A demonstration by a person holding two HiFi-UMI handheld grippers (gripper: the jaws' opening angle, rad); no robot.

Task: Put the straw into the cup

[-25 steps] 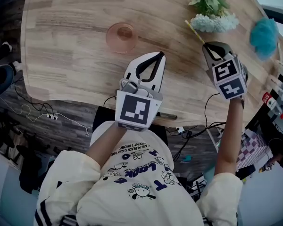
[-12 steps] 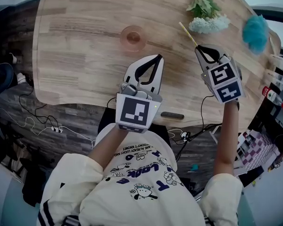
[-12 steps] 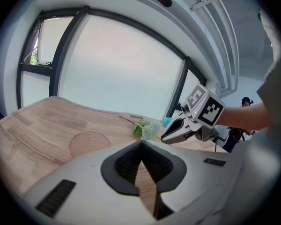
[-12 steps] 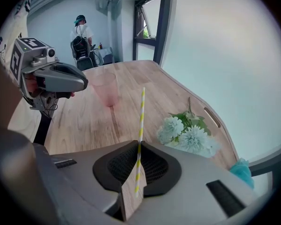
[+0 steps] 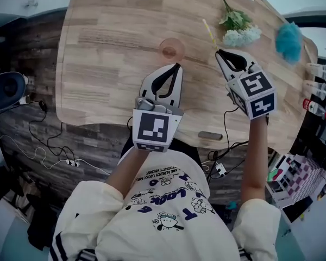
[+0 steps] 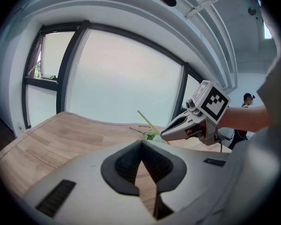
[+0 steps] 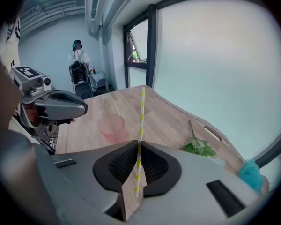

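Note:
A pink translucent cup [image 5: 171, 49] stands upright on the wooden table [image 5: 114, 42]; it shows too as the cup [image 7: 112, 127] in the right gripper view. My right gripper [image 5: 220, 53] is shut on a yellow-and-white striped straw [image 5: 209, 34], which sticks up and forward out of the jaws, to the right of the cup. In the right gripper view the straw [image 7: 141, 121] runs upright through my right gripper [image 7: 139, 144]. My left gripper [image 5: 176, 67] is shut with nothing in it, just this side of the cup. The left gripper view shows my left gripper [image 6: 141, 143] and the straw [image 6: 147, 122].
A bunch of white flowers with green leaves [image 5: 239, 29] lies at the table's far right, a blue fluffy thing [image 5: 289, 34] beyond it. Small bottles [image 5: 315, 69] stand off the right edge. A person [image 7: 77, 62] stands in the background. Cables [image 5: 38, 145] lie on the floor.
My right gripper has carried the straw leftward, closer to the cup. The left gripper has also come nearer the cup. The head view has shifted.

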